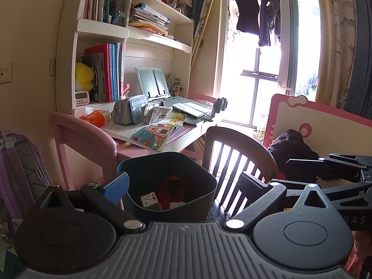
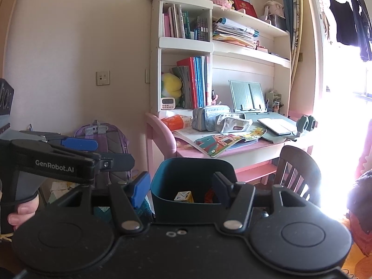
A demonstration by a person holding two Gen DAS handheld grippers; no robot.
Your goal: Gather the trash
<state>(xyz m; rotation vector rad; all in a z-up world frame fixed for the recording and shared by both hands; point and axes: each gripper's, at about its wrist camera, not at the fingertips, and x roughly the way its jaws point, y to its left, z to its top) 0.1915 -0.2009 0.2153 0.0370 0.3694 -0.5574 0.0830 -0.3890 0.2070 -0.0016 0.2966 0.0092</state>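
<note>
Both claws hang spread wide and hold nothing: the left claw (image 1: pixel 186 183) and the right claw (image 2: pixel 180 188) each frame the dark teal bin (image 1: pixel 167 186) just ahead. Inside the bin lie a small carton (image 1: pixel 150 201) and red-orange trash (image 1: pixel 173 189). Behind it stands the pink desk (image 2: pixel 234 153), with a chair (image 1: pixel 237 158) beside it.

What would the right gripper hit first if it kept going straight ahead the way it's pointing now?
Most likely the dark teal trash bin, which sits directly between the open right gripper fingers; depth is hard to judge.
</note>
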